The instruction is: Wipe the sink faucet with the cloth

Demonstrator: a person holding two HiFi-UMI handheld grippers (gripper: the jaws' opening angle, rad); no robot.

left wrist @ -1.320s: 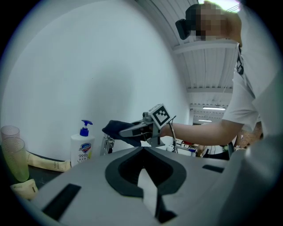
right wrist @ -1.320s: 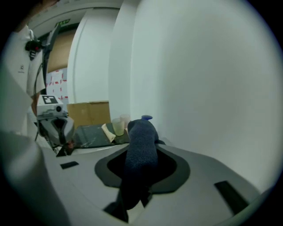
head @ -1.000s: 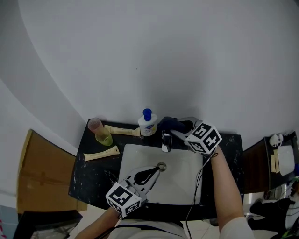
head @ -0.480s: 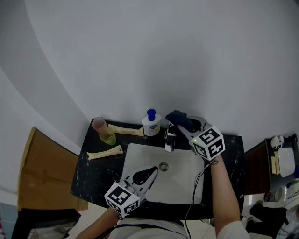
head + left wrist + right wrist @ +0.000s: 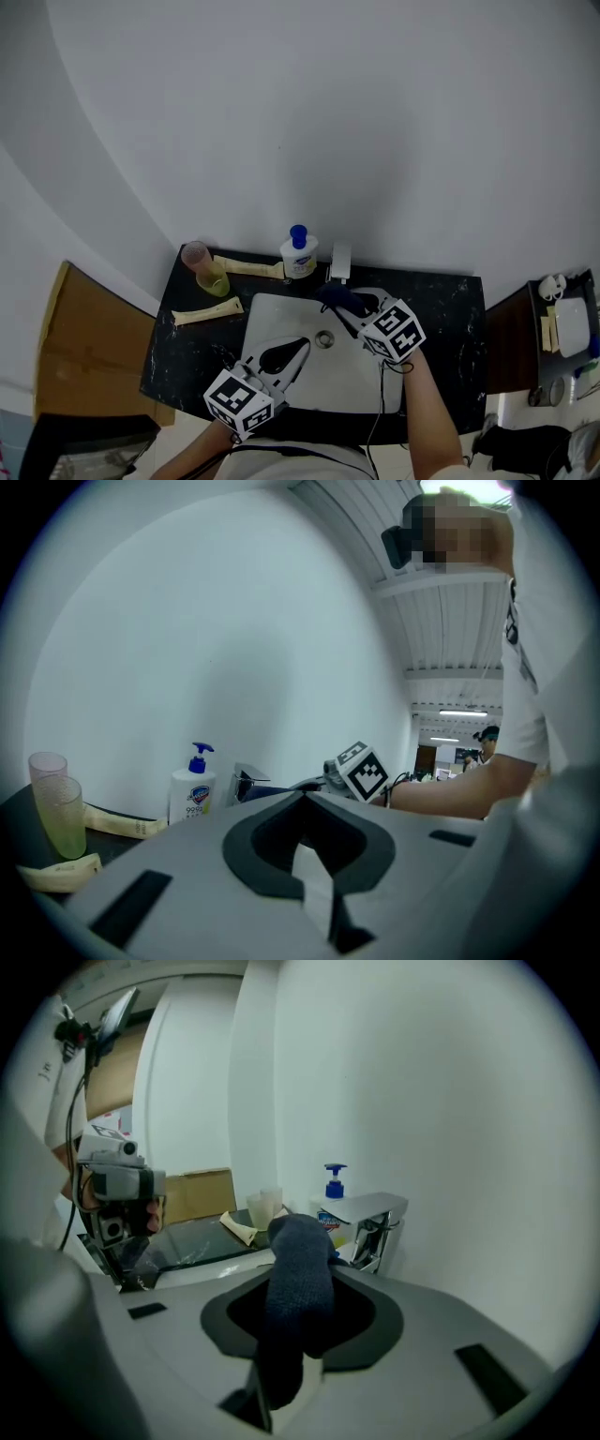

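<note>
a white sink [image 5: 267,314] sits in a dark bench [image 5: 450,305], with a chrome faucet [image 5: 339,263] at its back rim. our right hand-held gripper [image 5: 349,307] is clenched on a dark blue knitted cloth [image 5: 298,1265], held over the sink just in front of the faucet; we cannot tell whether it touches. our left hand-held gripper [image 5: 298,346] hovers over the sink's near side, jaws closed on nothing. the cloth looks soft, light and floppy; we judge a pinch at its bunched middle leaves enough fabric ahead of the jaws to wrap the faucet.
</note>
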